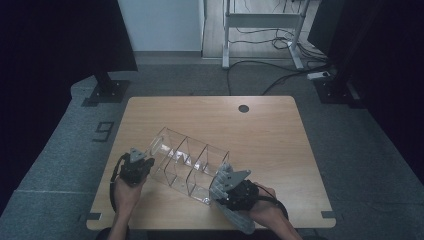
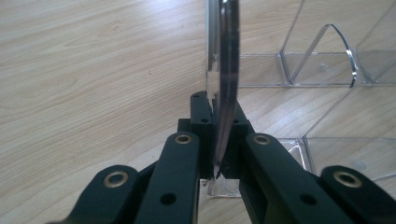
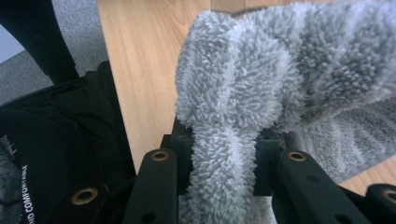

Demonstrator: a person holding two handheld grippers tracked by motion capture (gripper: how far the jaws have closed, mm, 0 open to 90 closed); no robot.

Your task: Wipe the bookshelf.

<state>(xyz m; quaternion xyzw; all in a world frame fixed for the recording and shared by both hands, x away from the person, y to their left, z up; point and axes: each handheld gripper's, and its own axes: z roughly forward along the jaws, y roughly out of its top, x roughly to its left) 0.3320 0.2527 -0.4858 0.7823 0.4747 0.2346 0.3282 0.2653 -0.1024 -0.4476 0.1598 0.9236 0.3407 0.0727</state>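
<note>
The clear organizer (image 1: 187, 162) lies on a light wooden bench (image 1: 270, 145) with rounded corners and one round cable hole (image 1: 243, 108) near its far edge. The bench stands on a grey carpet floor (image 1: 350, 150); behind it there is a white frame (image 1: 262, 22) with cables on the floor, and dark panels on both sides of the room.

The organizer sits in the near left part of the bench. Its long axis goes diagonally, from the far left to the near right. There is one organizer, and thin walls divide it into several compartments; the exact count I cannot tell.

The left claw (image 2: 219, 140) is clamped on a thin clear wall of the organizer at its left end. The right claw (image 3: 224, 154) is clamped on one fluffy grey cloth (image 3: 280, 70), at the near right end of the organizer. There are two claws, one in each hand.
</note>
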